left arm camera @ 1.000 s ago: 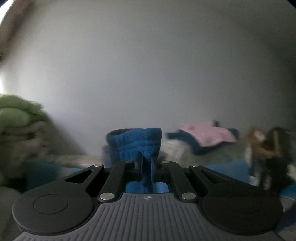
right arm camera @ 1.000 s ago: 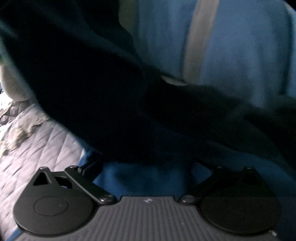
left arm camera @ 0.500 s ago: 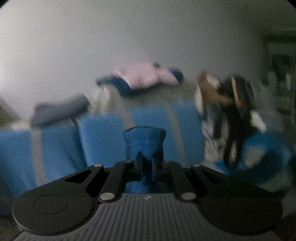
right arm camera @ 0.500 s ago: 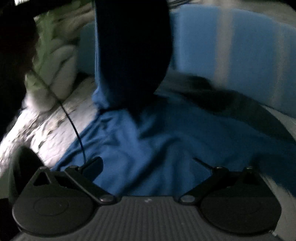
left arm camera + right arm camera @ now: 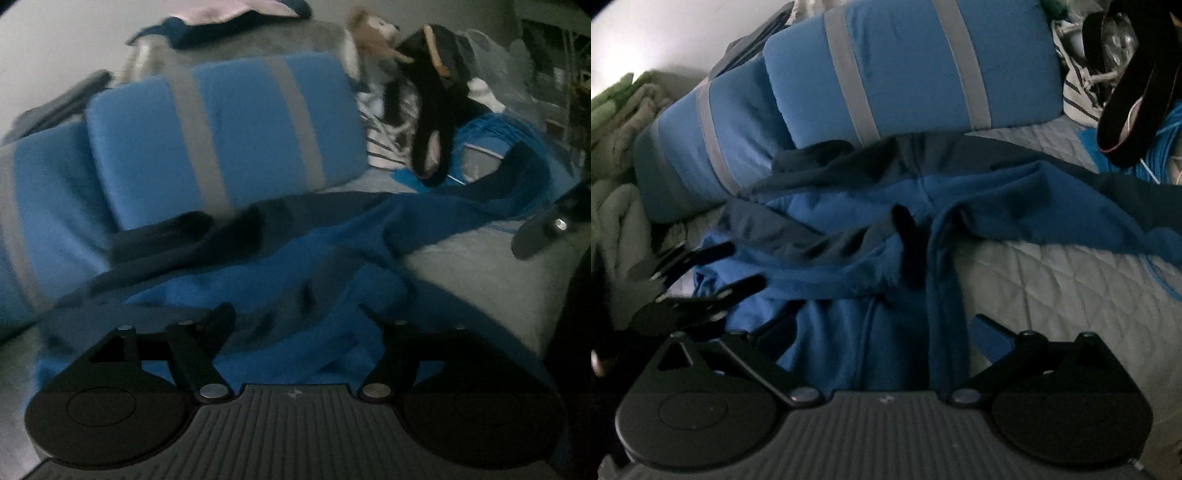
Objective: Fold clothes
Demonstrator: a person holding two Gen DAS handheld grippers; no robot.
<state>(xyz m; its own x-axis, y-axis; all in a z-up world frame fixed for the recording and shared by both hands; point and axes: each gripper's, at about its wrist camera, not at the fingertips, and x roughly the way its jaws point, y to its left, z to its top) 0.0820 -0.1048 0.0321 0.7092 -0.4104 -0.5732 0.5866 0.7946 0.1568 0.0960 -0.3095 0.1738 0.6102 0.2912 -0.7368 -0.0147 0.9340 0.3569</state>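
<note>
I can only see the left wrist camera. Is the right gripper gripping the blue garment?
Observer: No. The right wrist view shows the right gripper open, with the blue garment lying loose under its fingers.
Operator: How does my left gripper look from that side?
Observer: The left gripper is at the garment's left edge. Its jaws are opening and no cloth is pinched between them.
Operator: Is there anything further left?
Observer: Yes, a green and beige blanket pile beside the striped blue cushion.
</note>
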